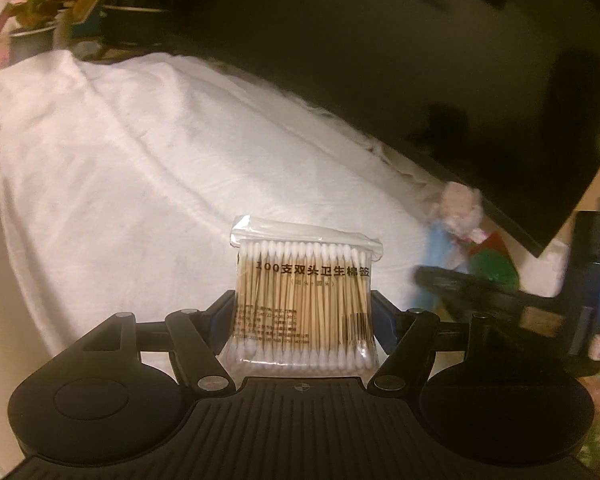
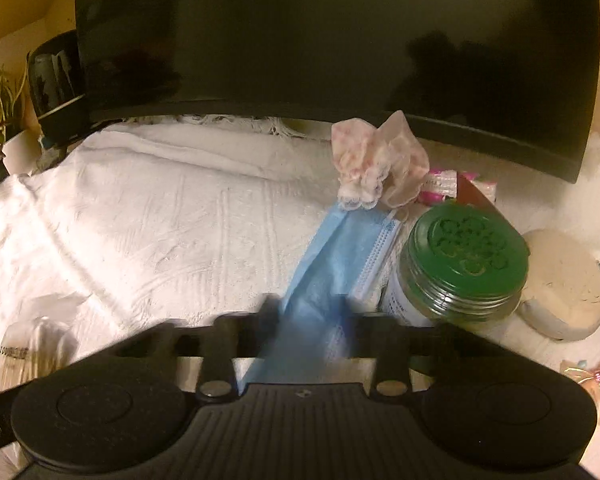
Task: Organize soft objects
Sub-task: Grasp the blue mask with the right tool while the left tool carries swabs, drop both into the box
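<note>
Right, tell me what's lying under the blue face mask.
The blue face mask lies on the white textured cloth, its far end tucked beneath a pink lace-trimmed fabric piece. The right gripper is shut on its near end. Anything directly beneath the mask is covered.

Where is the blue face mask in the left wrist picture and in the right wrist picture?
Left wrist: blue face mask at right, blurred, on the white towel.
Right wrist: blue face mask at lower centre, running between the right gripper fingers.
Shared landmark: green-lidded jar, right of the mask.
</note>
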`<state>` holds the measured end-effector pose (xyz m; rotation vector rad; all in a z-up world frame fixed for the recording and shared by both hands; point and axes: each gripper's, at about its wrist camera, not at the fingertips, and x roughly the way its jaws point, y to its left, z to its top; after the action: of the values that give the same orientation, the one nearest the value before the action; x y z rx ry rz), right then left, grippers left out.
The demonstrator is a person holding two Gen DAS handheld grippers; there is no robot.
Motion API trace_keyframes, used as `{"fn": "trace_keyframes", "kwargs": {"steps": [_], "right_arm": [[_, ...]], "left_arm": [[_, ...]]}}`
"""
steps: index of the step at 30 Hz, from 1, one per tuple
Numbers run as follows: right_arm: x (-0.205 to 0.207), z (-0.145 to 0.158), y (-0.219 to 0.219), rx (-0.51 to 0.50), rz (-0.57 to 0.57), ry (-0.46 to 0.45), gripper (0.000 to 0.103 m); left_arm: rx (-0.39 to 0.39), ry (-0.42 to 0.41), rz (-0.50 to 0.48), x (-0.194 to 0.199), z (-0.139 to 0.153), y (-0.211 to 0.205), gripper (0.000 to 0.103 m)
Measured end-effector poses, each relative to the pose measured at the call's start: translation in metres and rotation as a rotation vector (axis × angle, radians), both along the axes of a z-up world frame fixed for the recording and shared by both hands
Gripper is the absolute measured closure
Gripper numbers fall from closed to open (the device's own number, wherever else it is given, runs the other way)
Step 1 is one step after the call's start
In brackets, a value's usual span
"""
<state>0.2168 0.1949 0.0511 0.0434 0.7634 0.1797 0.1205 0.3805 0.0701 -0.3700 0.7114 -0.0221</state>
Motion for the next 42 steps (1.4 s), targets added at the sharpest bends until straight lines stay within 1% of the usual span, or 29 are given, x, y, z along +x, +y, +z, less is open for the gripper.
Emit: {"fn": "trace_keyframes", "kwargs": {"steps": [2,4,8,11,13,15,18,22,27,30,32,36,39,42], "right_arm": [[-0.006,0.009,-0.001,-0.019,0.027,-0.028,0.096],[-0.012,0.025,-0.002,-0.007,0.094,-0.067,0.097],[-0.031,0.075,-0.016,0.039,0.213,-0.178,0.097],[-0.044,0.119,-0.039,0.087,0.284,-0.240,0.097],[-0.050,0.147,-0.064,0.108,0.306,-0.266,0.097],[-0.051,0.168,-0.093,0.125,0.306,-0.274,0.097],[-0.053,0.192,-0.145,0.127,0.244,-0.282,0.097],[-0.065,0.215,-0.215,0.083,0.125,-0.318,0.097],[-0.093,0.230,-0.293,0.034,-0.002,-0.339,0.097],[-0.108,0.231,-0.336,0.008,-0.072,-0.332,0.097],[-0.118,0.231,-0.365,-0.014,-0.120,-0.334,0.097],[-0.134,0.224,-0.421,-0.022,-0.216,-0.302,0.097],[-0.141,0.213,-0.454,-0.022,-0.271,-0.274,0.097],[-0.143,0.199,-0.483,-0.006,-0.336,-0.247,0.097]], "left_arm": [[-0.006,0.012,0.012,0.002,-0.001,0.004,0.029],[-0.006,0.011,0.017,0.009,0.004,0.006,0.029],[0.017,-0.035,0.003,0.031,0.026,0.000,0.029],[0.050,-0.069,-0.031,0.050,0.050,-0.016,0.029],[0.075,-0.094,-0.064,0.059,0.064,-0.032,0.029],[0.102,-0.121,-0.098,0.065,0.076,-0.052,0.029],[0.113,-0.169,-0.162,0.070,0.092,-0.087,0.029],[0.083,-0.220,-0.278,0.070,0.110,-0.145,0.029],[0.036,-0.235,-0.436,0.065,0.125,-0.227,0.029],[0.004,-0.223,-0.541,0.058,0.126,-0.279,0.029],[0.005,-0.212,-0.607,0.053,0.124,-0.312,0.029],[-0.013,-0.152,-0.733,0.047,0.111,-0.373,0.029],[-0.037,-0.083,-0.771,0.043,0.096,-0.406,0.029],[-0.019,-0.039,-0.809,0.041,0.079,-0.433,0.029]]}}
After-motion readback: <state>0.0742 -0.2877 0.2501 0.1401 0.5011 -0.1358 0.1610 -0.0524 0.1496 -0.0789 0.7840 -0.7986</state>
